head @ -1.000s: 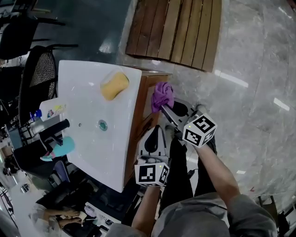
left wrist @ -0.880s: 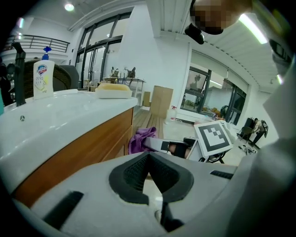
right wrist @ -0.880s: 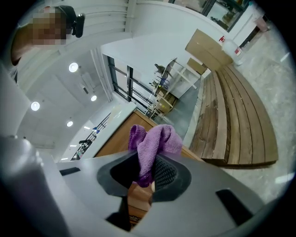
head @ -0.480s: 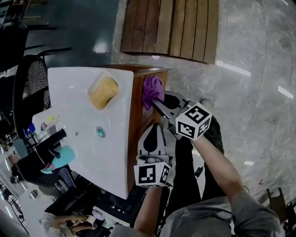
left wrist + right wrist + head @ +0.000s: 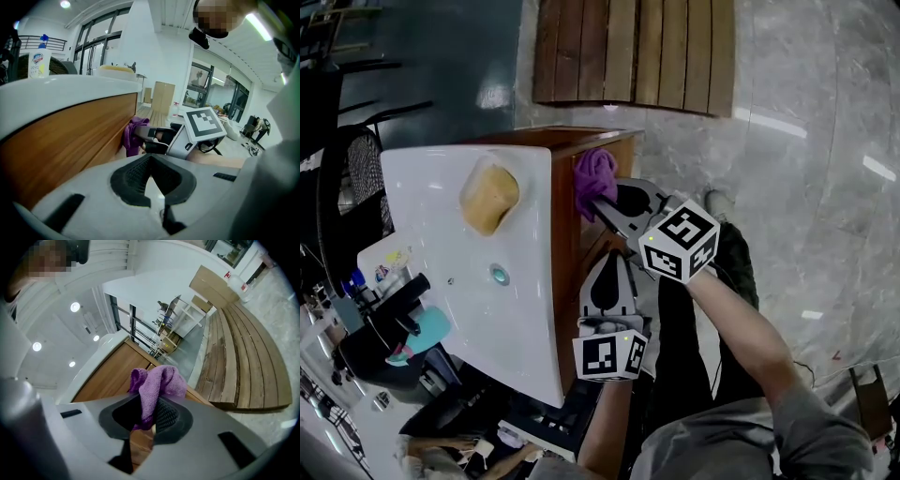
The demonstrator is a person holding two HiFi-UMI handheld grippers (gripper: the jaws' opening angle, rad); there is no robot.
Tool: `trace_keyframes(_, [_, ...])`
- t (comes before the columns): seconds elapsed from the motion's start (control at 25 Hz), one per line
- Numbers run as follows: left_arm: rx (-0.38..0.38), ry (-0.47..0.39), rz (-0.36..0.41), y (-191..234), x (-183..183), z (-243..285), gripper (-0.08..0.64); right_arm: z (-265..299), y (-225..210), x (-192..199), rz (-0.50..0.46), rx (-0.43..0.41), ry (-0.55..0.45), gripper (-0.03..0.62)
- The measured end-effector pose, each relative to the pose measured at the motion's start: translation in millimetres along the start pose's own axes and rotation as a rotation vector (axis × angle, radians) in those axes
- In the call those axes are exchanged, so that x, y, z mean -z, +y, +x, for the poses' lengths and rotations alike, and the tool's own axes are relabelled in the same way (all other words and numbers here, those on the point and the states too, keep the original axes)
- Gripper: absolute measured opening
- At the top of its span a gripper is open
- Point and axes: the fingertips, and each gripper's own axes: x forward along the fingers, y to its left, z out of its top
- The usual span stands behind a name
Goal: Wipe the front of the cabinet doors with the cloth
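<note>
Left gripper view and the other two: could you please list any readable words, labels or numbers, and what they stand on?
White bottle with blue cap: coloured label, too blurred to read.
Black-and-white marker cubes: square patterns only, no words.
Nothing else is legible.

Grey left tool [image 5: 613, 257] and right tool [image 5: 598, 208] bear black-and-white marker cubes [image 5: 678, 242].

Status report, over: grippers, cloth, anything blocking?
Right gripper shut on purple cloth, cloth against cabinet door. Left gripper shut, empty, off the door. Nothing blocking.
</note>
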Motion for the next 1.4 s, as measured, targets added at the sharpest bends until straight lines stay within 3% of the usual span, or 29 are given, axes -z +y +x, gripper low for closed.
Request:
trace_keyframes(0.28, [-0.006, 0.03, -0.007, 1.0, 12.8, 2.6, 0.006, 3.0, -7.9, 3.6, 0.017, -0.001, -0.011, 0.063])
trace_keyframes(1.4, [-0.004, 0.078, -0.042, 9.7, 33.3, 23.2, 0.006, 16.7, -59.7, 45.8, 0.021, 0.075, 0.101, 0.061])
